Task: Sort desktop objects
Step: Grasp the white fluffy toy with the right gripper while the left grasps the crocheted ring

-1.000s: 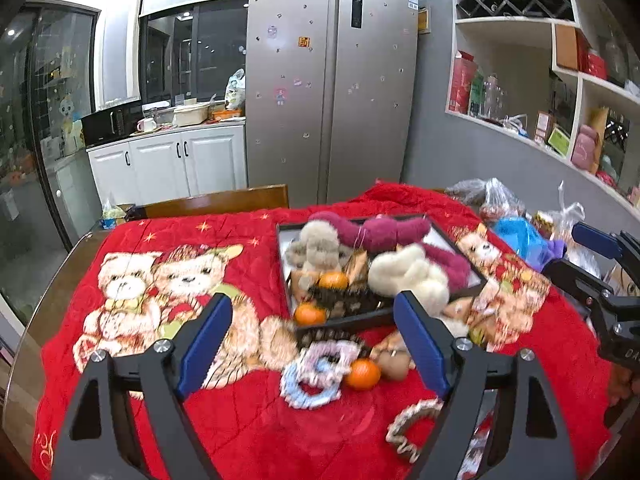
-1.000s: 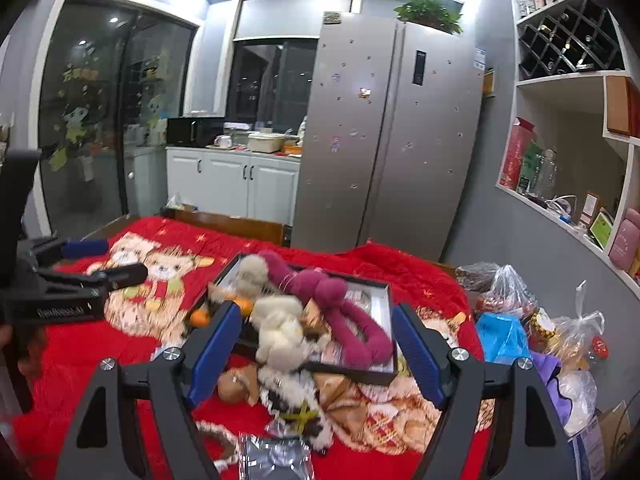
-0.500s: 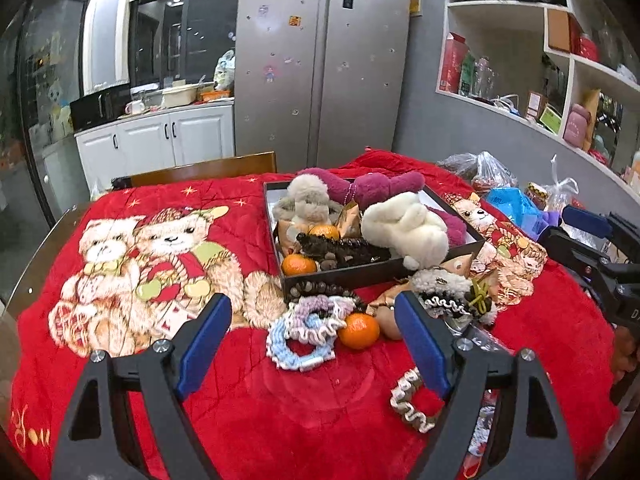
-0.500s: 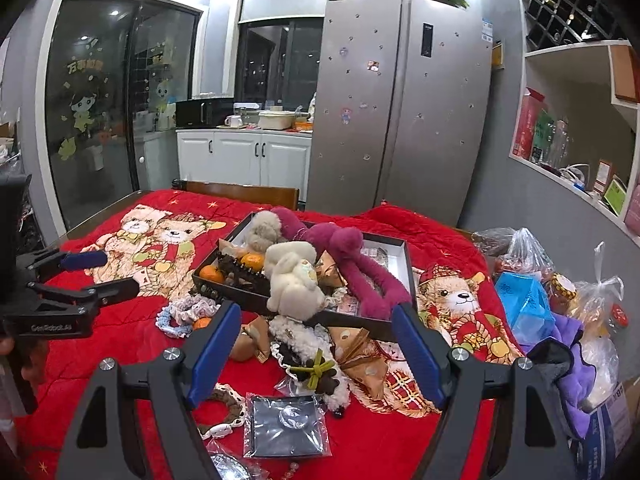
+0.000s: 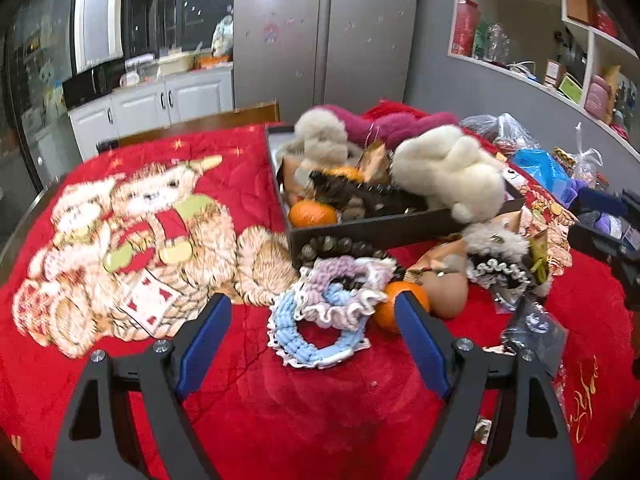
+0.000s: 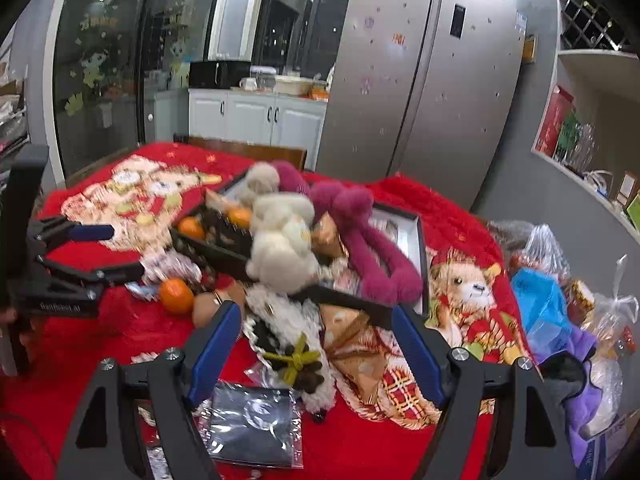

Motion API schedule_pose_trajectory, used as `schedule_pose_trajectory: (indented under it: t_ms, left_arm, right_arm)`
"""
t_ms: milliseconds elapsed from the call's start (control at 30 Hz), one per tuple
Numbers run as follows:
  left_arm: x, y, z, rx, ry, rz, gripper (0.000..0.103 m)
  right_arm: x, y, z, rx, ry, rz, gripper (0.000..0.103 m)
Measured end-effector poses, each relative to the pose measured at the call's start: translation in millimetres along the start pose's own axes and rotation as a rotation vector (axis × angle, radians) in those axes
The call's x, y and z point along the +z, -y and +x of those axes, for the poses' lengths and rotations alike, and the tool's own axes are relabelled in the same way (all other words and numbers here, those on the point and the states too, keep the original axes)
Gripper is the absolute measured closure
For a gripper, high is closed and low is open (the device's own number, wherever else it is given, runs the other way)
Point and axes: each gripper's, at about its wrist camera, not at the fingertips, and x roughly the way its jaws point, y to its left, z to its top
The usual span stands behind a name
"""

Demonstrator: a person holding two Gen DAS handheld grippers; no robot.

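A table is covered by a red blanket [image 5: 248, 412] printed with teddy bears. A dark tray [image 5: 384, 230] stands on it, loaded with a cream plush toy [image 5: 452, 174], a magenta plush toy [image 6: 360, 240], a tan plush toy [image 5: 322, 138], a tangerine [image 5: 312, 214] and dark clutter that cannot be made out.

The left gripper [image 5: 312, 340] is held wide, nothing between its blue pads. Framed between its fingers, on the blanket just in front of the tray, lie a blue scrunchie [image 5: 308, 336] and a lilac-and-white scrunchie [image 5: 348, 288], overlapping. A second tangerine [image 5: 394, 304] is seen beside them, touching a brown egg-shaped object [image 5: 448, 290].

The right gripper [image 6: 316, 344] is likewise spread wide and empty. Ahead of it are noted a white fluffy hair band with an olive bow [image 6: 292, 356], a clear packet with a dark insert [image 6: 252, 424] and a tan wrapped parcel [image 6: 356, 352], all near the tray's near edge. Plastic bags [image 6: 548, 304] are piled at the right side of the table.
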Motion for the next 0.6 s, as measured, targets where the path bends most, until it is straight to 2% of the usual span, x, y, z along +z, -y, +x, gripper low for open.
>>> schedule_pose_trajectory:
  t_ms: [133, 233, 433, 600]
  left_arm:
    - [-4.8, -7.3, 9.6, 0.036, -0.023, 0.000, 0.019]
    - [-8.9, -10.0, 14.7, 0.037, -0.039, 0.009, 0.019]
    - [-10.2, -5.9, 27.6, -0.015, -0.092, 0.036, 0.019]
    - [-9.9, 0.7, 40.6, -0.004, -0.151, 0.063, 0.019]
  right_arm:
    - [-11.0, 9.9, 14.1, 0.019, -0.021, 0.055, 0.023]
    - [-19.1, 12.5, 27.1, 0.022, -0.060, 0.070, 0.023]
    - [-31.2, 11.2, 40.2, 0.020, -0.107, 0.067, 0.023]
    - [-34.8, 12.9, 43.9, 0.025, -0.117, 0.075, 0.023]
